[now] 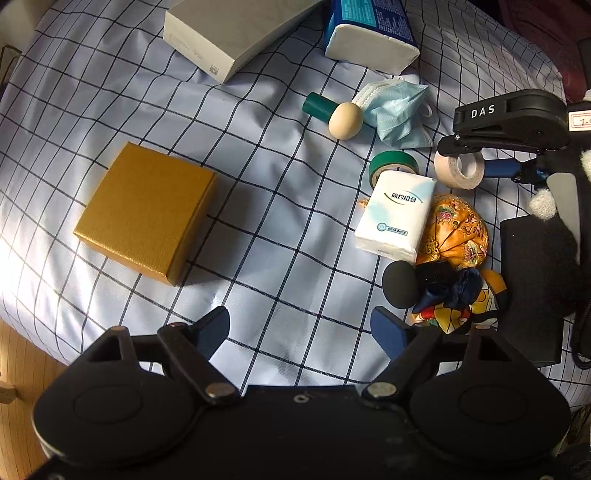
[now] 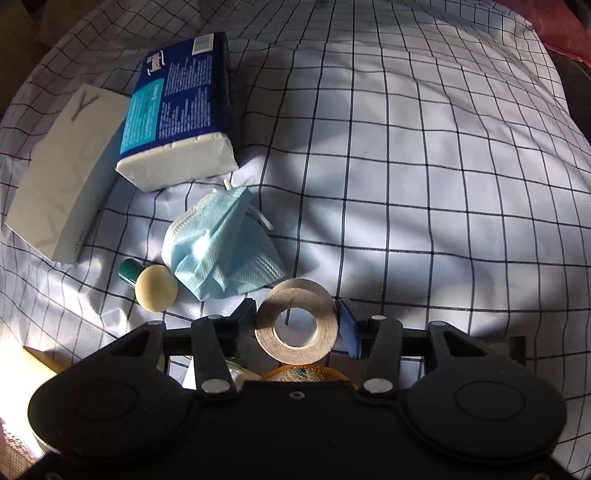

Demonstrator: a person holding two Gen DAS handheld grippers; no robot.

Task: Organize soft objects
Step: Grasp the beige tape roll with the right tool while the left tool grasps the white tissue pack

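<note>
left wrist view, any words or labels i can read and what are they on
"DAS": white letters on the black right gripper.
Small tissue pack: printed characters, too small to read.
Blue tissue pack: text blurred.
White box: faint print, unreadable.

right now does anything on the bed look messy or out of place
The blue face mask lies crumpled rather than flat, beside the egg-shaped ball. The small tissue pack leans on the green tape roll and the orange pouch, in a heap. The right claw has the beige tape roll between its pads.
</note>
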